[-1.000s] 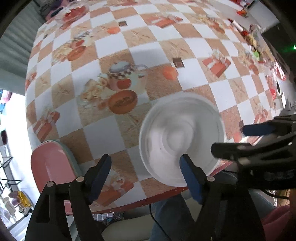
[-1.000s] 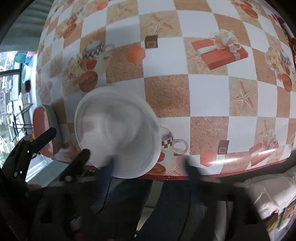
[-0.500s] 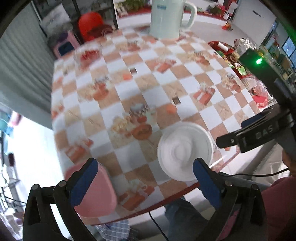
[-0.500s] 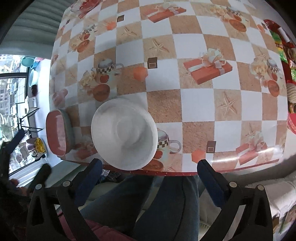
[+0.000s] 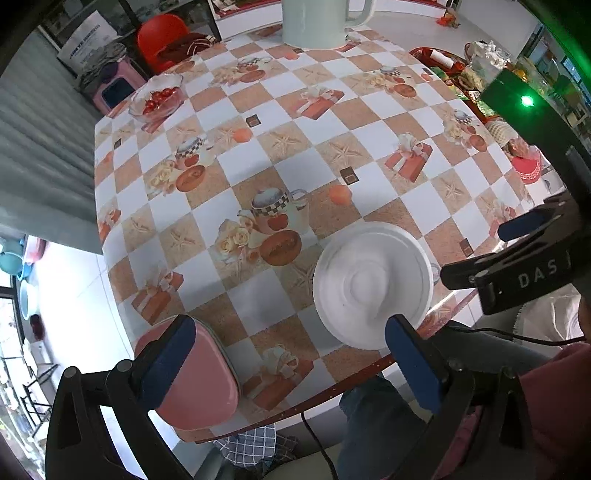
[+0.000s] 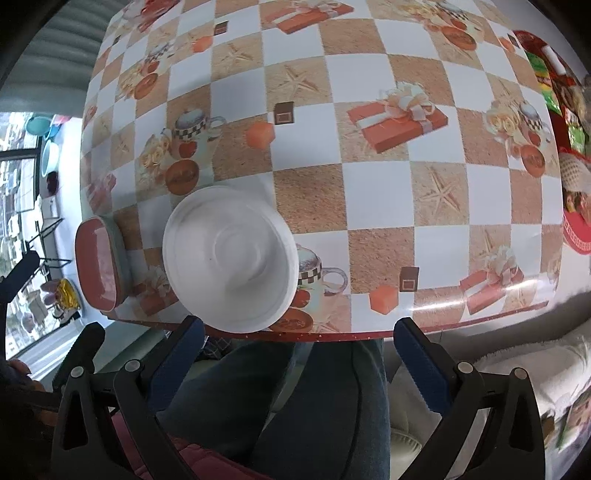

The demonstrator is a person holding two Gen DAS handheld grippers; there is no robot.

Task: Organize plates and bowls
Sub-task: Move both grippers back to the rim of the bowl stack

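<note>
**Both of my grippers open above the table edge, white bowl set down**

My left gripper (image 5: 291, 354) points steeply down at the table (image 5: 332, 129), its blue-padded jaws spread to their widest after just opening; nothing lies between the pads. The white bowl (image 5: 373, 284) stands on the checked cloth just ahead of my right-hand finger, near the table's front edge, free of any contact with the tool. A pink oblong dish (image 5: 199, 384) sits at the table's corner, partly behind my left-hand finger. Far ahead of the left gripper stand a glass bowl of red fruit (image 5: 157, 98) and a pale green jug (image 5: 314, 22).

My right gripper (image 6: 295, 354) likewise hangs with its jaws fully parted, having just opened, and holds nothing; between its fingers I see only my jeans-clad legs (image 6: 314, 406) below the table rim. From this tool the white bowl (image 6: 229, 258) lies ahead and toward the left finger, with the pink oblong dish (image 6: 98, 262) farther left, apart from it. The right gripper's black body (image 5: 524, 266) also appears to the right of the left gripper's view.
</note>
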